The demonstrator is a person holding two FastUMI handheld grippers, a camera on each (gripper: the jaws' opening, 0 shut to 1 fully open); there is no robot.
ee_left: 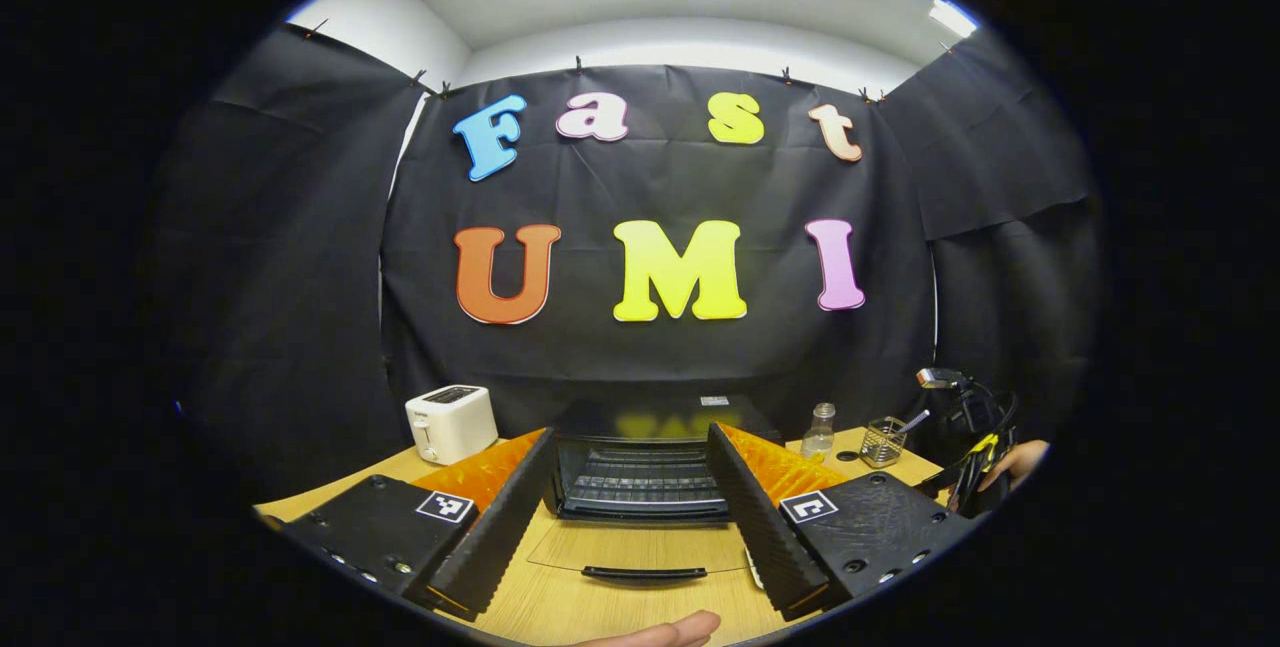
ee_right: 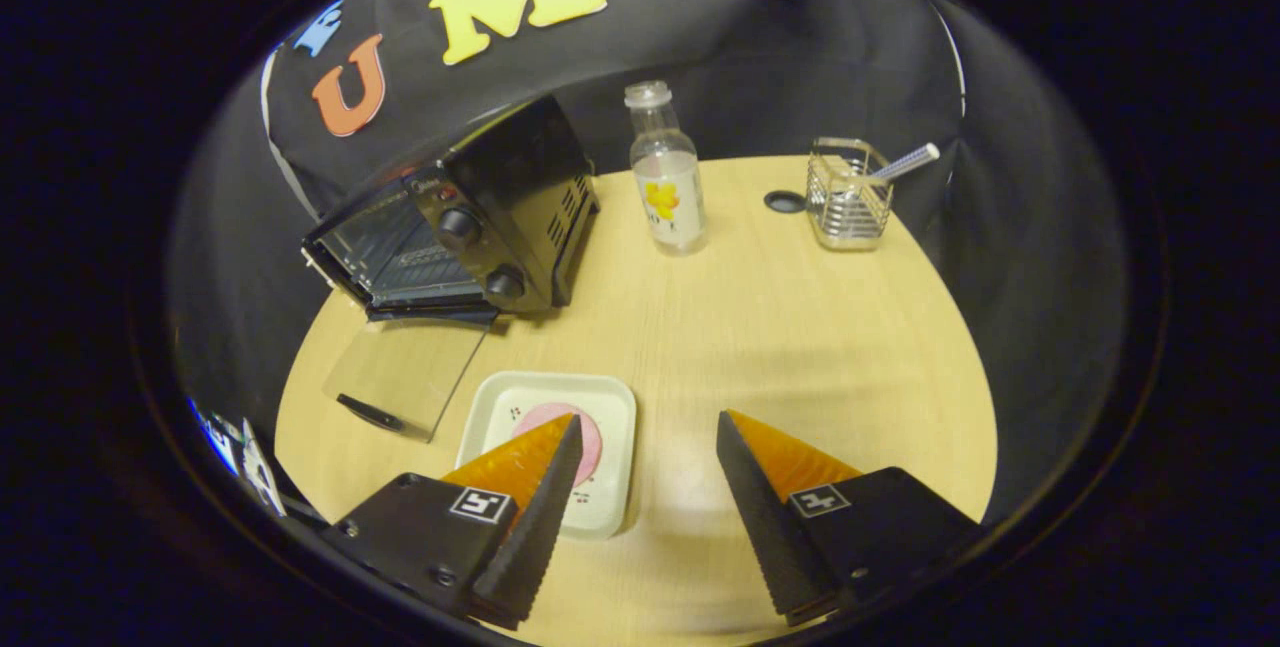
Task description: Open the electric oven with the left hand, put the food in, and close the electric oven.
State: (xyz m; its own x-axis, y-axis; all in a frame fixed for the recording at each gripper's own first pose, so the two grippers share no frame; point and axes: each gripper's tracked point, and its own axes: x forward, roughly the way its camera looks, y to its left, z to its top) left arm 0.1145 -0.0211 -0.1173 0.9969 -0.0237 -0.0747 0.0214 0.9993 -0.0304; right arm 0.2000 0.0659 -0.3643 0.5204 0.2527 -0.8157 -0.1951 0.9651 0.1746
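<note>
The tool's finger (ee_right: 540, 487) hides part of the plate (ee_right: 520, 402) (food included).

Black grippers (ee_left: 630, 517) — orange-backed serrated fingers (ee_left: 765, 522)

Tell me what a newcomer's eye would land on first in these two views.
First, the black electric oven at the middle of the wooden table, its glass door folded flat down in front with the wire rack showing inside. Next, the white tray with a pink round food item beside that door, under the open right gripper. A white toaster stands left of the oven, a clear bottle to its right.
</note>
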